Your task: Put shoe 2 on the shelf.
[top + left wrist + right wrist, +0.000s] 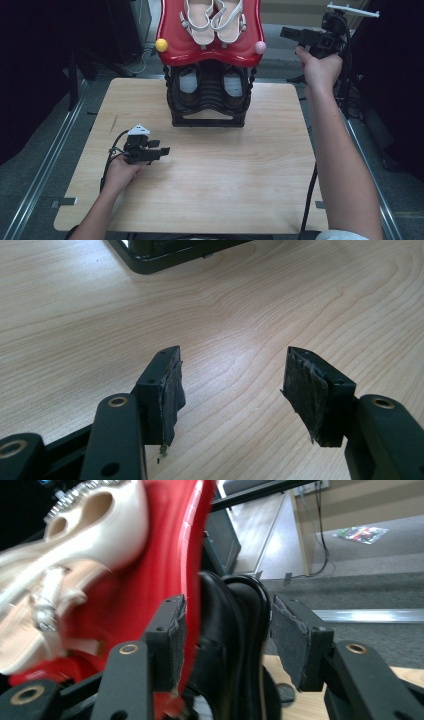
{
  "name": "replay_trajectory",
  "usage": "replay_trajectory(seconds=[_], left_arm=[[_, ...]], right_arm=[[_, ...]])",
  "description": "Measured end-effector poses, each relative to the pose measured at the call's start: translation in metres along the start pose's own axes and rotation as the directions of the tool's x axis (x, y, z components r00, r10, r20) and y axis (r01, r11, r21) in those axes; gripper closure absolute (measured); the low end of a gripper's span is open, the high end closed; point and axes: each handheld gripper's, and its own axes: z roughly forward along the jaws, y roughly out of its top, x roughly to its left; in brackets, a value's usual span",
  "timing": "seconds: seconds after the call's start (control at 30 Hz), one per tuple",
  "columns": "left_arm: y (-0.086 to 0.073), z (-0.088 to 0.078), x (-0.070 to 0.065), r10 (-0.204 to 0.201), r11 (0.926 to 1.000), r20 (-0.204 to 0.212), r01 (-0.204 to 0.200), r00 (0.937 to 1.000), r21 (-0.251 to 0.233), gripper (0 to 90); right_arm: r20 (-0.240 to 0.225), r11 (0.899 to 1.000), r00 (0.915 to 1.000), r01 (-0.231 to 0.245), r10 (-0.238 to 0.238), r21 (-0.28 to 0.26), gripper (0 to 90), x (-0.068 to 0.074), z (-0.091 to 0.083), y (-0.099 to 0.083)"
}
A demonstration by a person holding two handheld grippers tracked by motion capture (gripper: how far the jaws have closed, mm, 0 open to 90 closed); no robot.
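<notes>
The left hand-held gripper [161,150] rests low over the pale wood-grain surface [225,175] at about 8 o'clock, its two black jaws standing well apart with nothing between them. Each jaw carries a worn, frayed dark pad [172,395], and bare board lies beneath the gap. The right hand-held gripper [289,33] is held up in the air at about 2 o'clock, beside the upper right corner of the shoe rack [210,60]; its jaws are also apart and grip nothing. In the right gripper view the rack's red shelf and black frame lie beyond the gap, not touched by the pads.

The shoe rack stands at 12 o'clock, at the far edge of the surface. Its top shelf [175,47] is glossy red plastic with a wavy outline, tipped with a yellow ball [161,45] at the left corner and a pink ball [260,47] at the right. A pair of cream strappy sandals [214,20] lies side by side on it, with studded straps. Below, the ribbed black frame [210,107] holds a pair of dark shoes [210,87].
</notes>
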Motion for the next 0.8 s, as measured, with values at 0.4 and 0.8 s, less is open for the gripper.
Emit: replay_trajectory(seconds=[0.4, 0.8], left_arm=[[0.0, 0.0, 0.001, -0.002, 1.0, 0.001, 0.002, 1.0, 0.008, 40.0], [0.0, 0.002, -0.001, 0.001, 0.9999, -0.006, 0.0, 1.0, 0.011, 39.8]], right_arm=[[-0.022, 0.998, 0.9997, -0.013, 0.014, 0.059, 48.4, -0.027, 0.0, -0.041], [-0.073, 0.996, 0.9972, 0.023, -0.017, 0.088, 47.6, -0.031, 0.001, -0.089]])
